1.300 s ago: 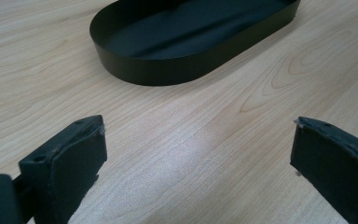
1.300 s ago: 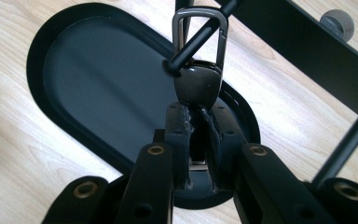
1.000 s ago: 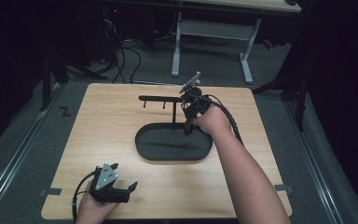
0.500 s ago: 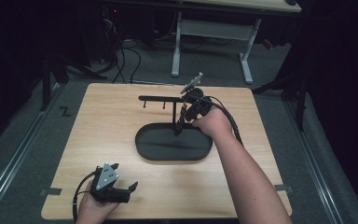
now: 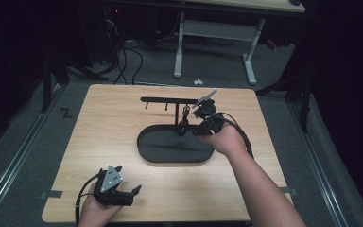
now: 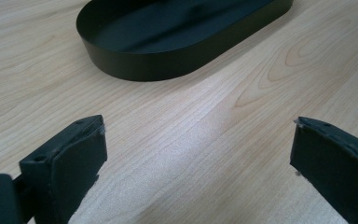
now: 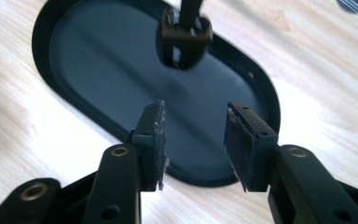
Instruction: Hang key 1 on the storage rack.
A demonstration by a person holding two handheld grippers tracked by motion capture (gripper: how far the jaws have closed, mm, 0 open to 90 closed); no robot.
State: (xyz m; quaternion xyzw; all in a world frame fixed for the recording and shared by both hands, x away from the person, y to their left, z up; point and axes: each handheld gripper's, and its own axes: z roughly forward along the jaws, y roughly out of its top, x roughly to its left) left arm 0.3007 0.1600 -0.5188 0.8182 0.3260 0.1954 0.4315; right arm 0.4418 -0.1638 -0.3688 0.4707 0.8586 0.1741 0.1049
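Right hand-held gripper (image 7: 193, 135) parted above black tray (image 7: 98, 60)

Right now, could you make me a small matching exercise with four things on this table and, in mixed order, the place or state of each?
Things:
1. left gripper
2. right gripper
3. black oval tray
4. black bar with hooks

Places or states:
A. raised on a post above the tray's far side
B. lies flat at the table's middle
C. near the front edge, jaws wide apart, nothing between them
D. over the tray, jaws just opened, nothing between them

Pairs: 1-C, 2-D, 3-B, 4-A
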